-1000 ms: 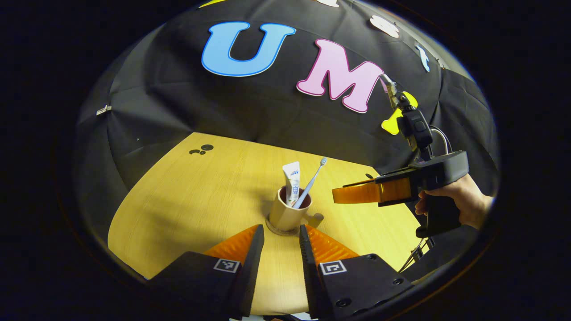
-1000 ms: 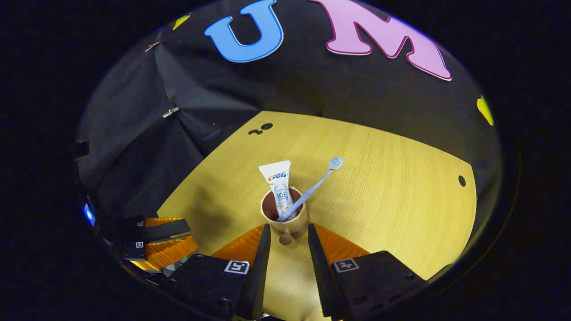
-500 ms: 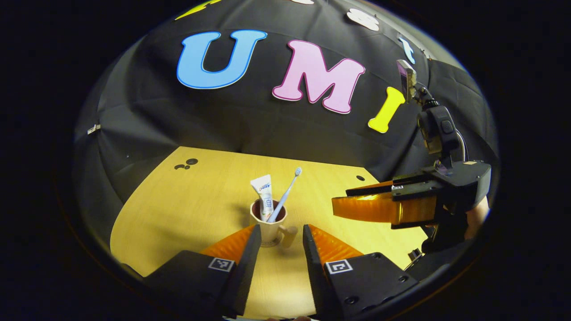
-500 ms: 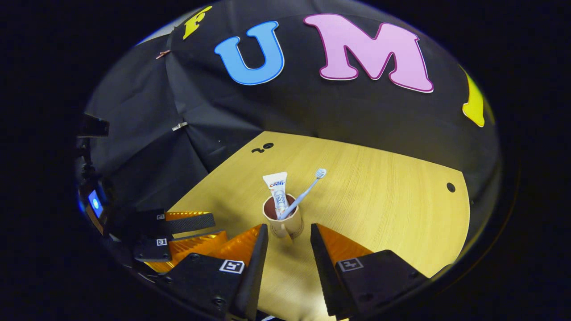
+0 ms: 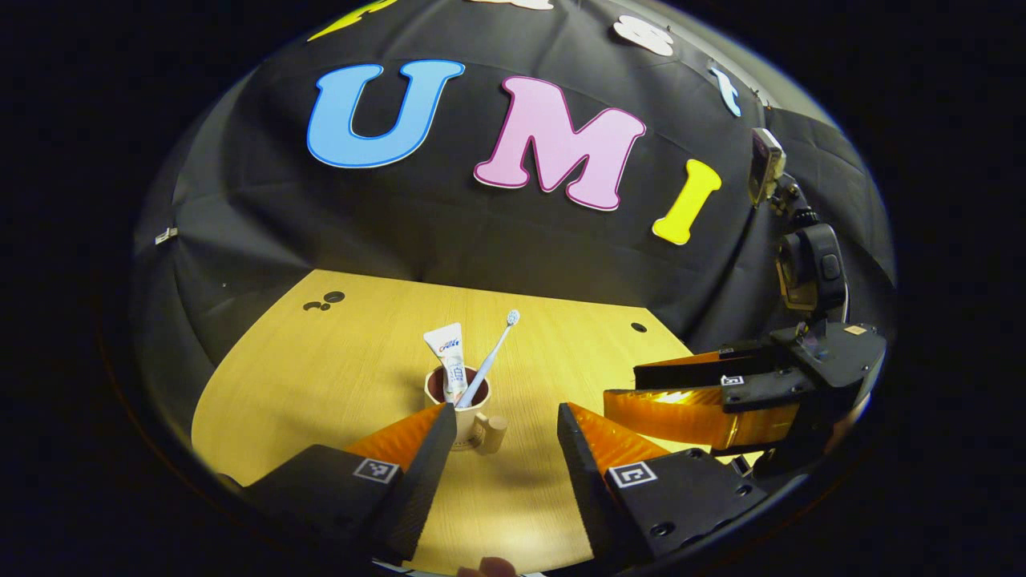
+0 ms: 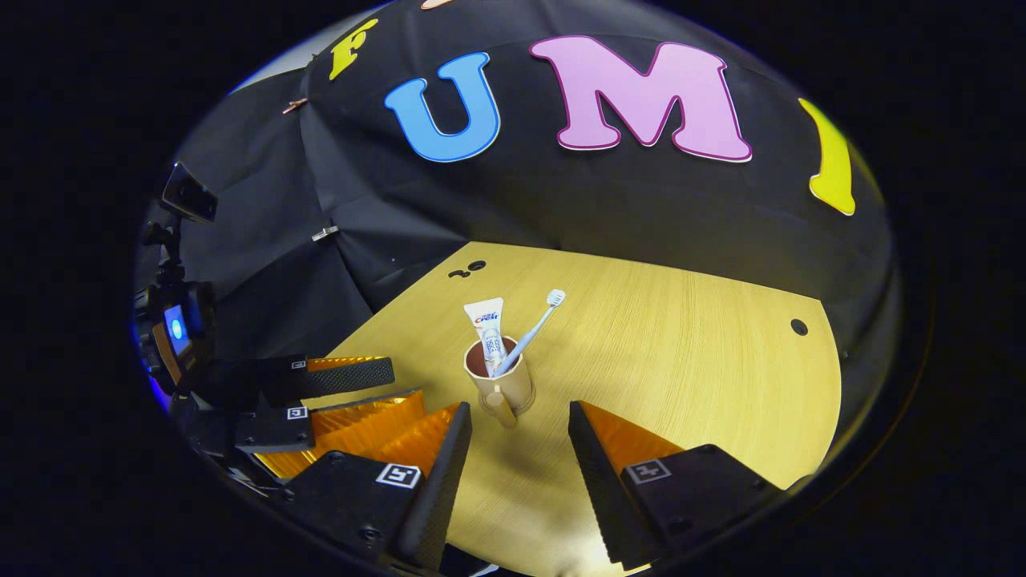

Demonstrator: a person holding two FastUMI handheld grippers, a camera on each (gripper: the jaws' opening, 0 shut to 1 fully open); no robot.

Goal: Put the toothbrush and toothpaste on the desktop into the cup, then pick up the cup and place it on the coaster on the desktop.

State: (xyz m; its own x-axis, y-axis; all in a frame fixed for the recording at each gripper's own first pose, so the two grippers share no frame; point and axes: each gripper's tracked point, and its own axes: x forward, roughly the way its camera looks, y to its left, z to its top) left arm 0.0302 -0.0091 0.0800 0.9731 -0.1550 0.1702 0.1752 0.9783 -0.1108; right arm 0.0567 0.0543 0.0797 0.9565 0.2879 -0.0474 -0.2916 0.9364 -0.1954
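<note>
Cup (image 6: 498, 383) stood upright on desktop (image 6: 681, 336), holding toothpaste (image 6: 486, 324) and toothbrush (image 6: 529, 330). Coaster not discernible under cup. Left gripper (image 5: 505, 421) and right gripper (image 6: 517, 421) both spread, empty, short of cup.

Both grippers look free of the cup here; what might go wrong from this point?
The toothbrush leans well out over the cup rim, and the toothpaste stands tall, so a knock might tip the load. The cup handle points toward the open right gripper, so a careless move there may catch it. The coaster under the cup is hard to make out, so centring is unconfirmed.
</note>
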